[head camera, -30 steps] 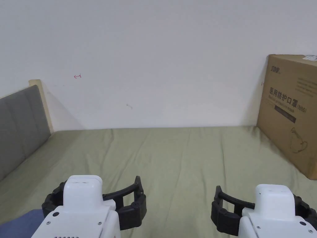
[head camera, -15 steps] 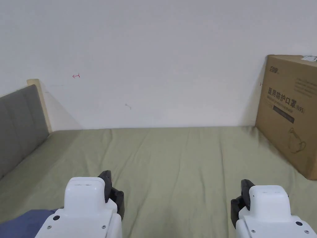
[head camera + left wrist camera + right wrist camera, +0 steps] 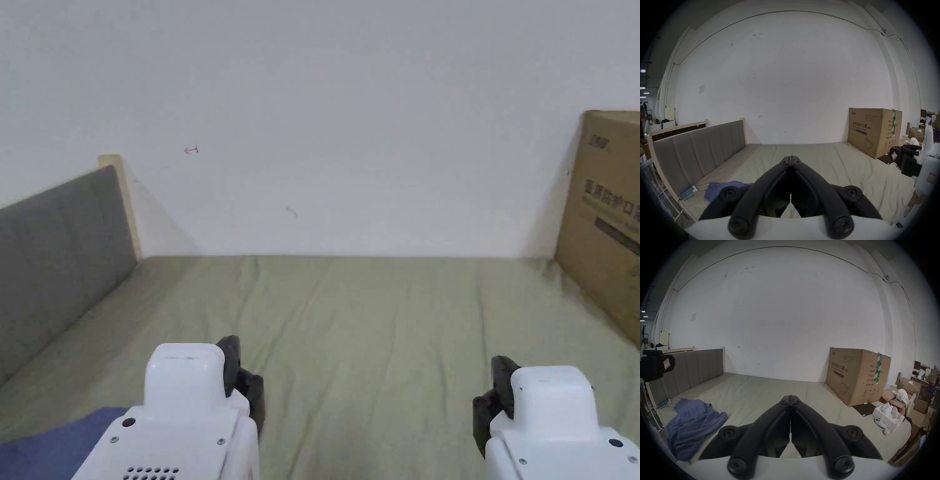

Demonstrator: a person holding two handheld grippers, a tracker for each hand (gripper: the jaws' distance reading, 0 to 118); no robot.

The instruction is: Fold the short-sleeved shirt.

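A blue short-sleeved shirt (image 3: 693, 421) lies crumpled on the olive-green bed sheet (image 3: 375, 325) at the near left, by the headboard. Its corner shows in the head view (image 3: 56, 447) and in the left gripper view (image 3: 724, 189). My left gripper (image 3: 791, 158) is held above the sheet, to the right of the shirt, jaws pressed together with nothing between them. My right gripper (image 3: 790, 398) hangs further right, also shut and empty. In the head view both white gripper bodies sit at the bottom, left gripper (image 3: 234, 369) and right gripper (image 3: 500, 381).
A grey padded headboard (image 3: 50, 250) runs along the left side. A large cardboard box (image 3: 609, 237) stands on the bed at the far right. A flat teal device (image 3: 688, 192) lies by the headboard. Boxes and clutter (image 3: 899, 402) sit beyond the bed's right edge.
Both grippers went from open one second ago to shut. The head camera has since swung left, shifting the box toward the right edge.
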